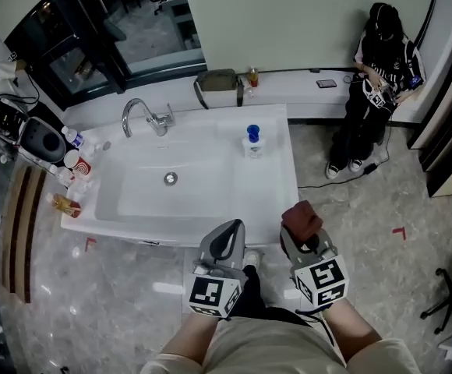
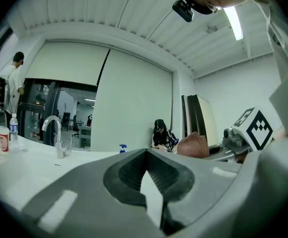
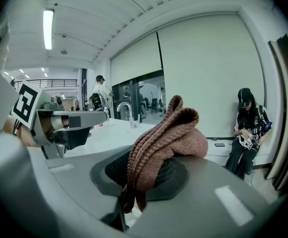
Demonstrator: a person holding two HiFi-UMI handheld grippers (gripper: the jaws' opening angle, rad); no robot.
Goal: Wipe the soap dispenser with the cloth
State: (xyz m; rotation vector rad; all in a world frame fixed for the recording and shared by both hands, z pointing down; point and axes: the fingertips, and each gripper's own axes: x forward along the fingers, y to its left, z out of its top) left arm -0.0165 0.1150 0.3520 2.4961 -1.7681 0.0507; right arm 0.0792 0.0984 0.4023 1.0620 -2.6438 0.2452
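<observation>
The soap dispenser (image 1: 252,142), clear with a blue pump, stands on the white sink's (image 1: 210,209) far right corner; in the left gripper view only the soap dispenser's pump (image 2: 122,148) shows. My right gripper (image 1: 304,236) hangs before the sink's front right edge, shut on a brown-red knitted cloth (image 1: 301,217) that bunches up over its jaws (image 3: 170,133). The cloth (image 2: 196,145) also shows in the left gripper view. My left gripper (image 1: 225,238) is beside it at the front edge, shut and holding nothing (image 2: 147,157). Both grippers are well short of the dispenser.
A chrome faucet (image 1: 145,115) rises at the basin's back left. Bottles and a cup (image 1: 73,162) crowd the sink's left end. A grey bag (image 1: 218,80) lies on the back ledge. A person (image 1: 380,68) sits at the far right, with cables on the floor.
</observation>
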